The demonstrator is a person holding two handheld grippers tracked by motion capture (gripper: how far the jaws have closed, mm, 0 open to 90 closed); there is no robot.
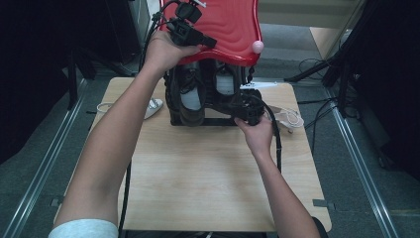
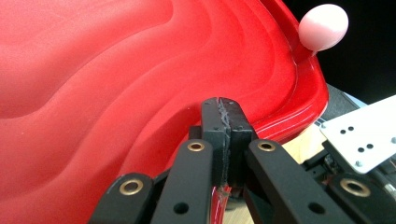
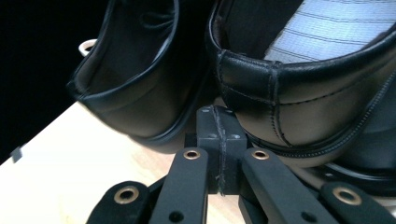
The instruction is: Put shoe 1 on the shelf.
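While the red lid [image 1: 225, 27] is being held up by its rim in the clamped left gripper [image 2: 223, 140], the shoes [image 1: 205, 94] are being met heel-first, directly beneath that lid, by the fully closed, empty right gripper [image 3: 219, 140].

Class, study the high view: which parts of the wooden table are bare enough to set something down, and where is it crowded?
The wooden table is bare across its near half, between the two forearms. The far edge is crowded: a pair of black shoes under the red lid, with white objects either side.

Black shoes [image 1: 208, 96] under red lid [image 1: 228, 25]
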